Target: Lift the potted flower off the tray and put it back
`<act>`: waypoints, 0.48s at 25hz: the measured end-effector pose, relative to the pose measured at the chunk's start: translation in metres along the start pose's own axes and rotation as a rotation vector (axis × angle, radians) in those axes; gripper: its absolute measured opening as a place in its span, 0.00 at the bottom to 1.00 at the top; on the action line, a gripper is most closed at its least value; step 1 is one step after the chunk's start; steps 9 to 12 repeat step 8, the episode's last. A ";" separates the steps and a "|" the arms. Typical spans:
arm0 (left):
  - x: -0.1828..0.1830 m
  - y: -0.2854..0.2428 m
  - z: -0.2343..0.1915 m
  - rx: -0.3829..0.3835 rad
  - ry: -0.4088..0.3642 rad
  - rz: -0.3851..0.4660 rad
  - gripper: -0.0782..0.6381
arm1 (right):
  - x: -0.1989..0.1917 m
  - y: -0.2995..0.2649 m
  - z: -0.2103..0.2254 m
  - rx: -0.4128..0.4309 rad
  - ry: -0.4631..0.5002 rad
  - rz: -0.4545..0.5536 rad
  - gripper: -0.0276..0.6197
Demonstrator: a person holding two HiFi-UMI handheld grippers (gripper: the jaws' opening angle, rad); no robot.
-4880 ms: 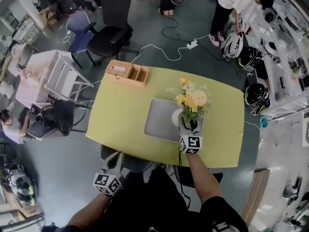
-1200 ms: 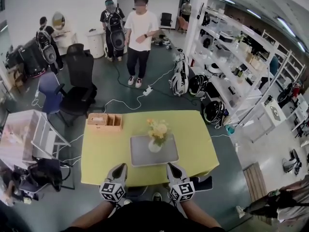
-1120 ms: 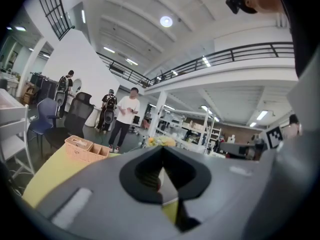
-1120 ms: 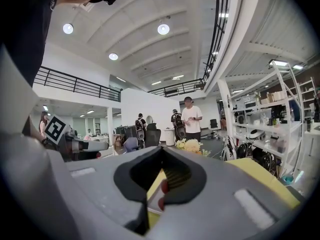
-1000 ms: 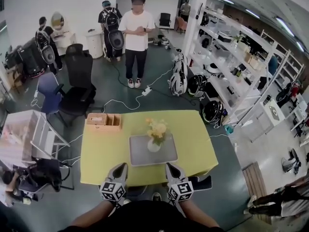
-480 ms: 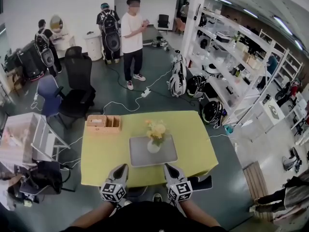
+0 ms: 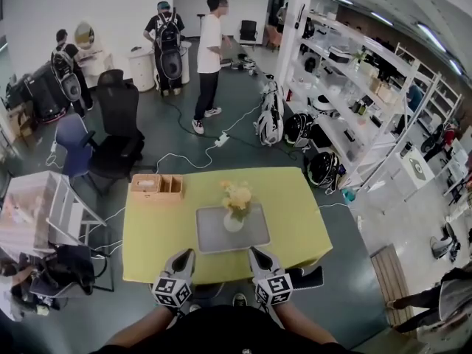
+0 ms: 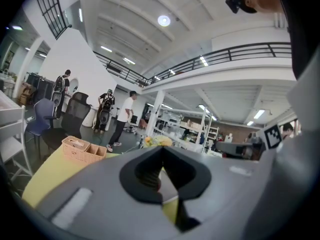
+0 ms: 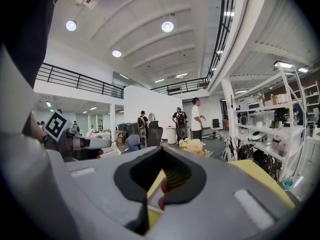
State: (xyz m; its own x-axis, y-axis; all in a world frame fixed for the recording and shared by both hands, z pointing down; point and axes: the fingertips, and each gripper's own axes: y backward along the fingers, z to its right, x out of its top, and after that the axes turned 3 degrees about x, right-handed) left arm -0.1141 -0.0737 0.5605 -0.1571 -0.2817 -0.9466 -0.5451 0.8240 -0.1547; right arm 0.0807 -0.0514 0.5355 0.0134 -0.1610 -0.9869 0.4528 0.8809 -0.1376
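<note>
The potted flower (image 7: 234, 211) stands upright on the grey tray (image 7: 251, 236) at the middle of the table (image 7: 147, 234). The left gripper (image 7: 184, 257) and right gripper (image 7: 254, 254) sit at the near table edge, well apart from the pot. Both have their jaws pressed together and hold nothing. Judgement: the cycle is either complete or not begun. The tray holds only the pot. The contents of the wicker basket (image 7: 158, 195) cannot be made out.
</note>
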 end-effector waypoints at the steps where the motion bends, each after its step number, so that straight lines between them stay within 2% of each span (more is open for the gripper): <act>1: 0.000 -0.001 0.000 0.000 0.000 0.000 0.12 | 0.000 0.000 0.001 -0.001 0.000 0.000 0.05; 12: 0.002 -0.001 -0.003 -0.001 -0.001 -0.002 0.12 | 0.001 -0.004 0.001 -0.004 0.000 -0.002 0.05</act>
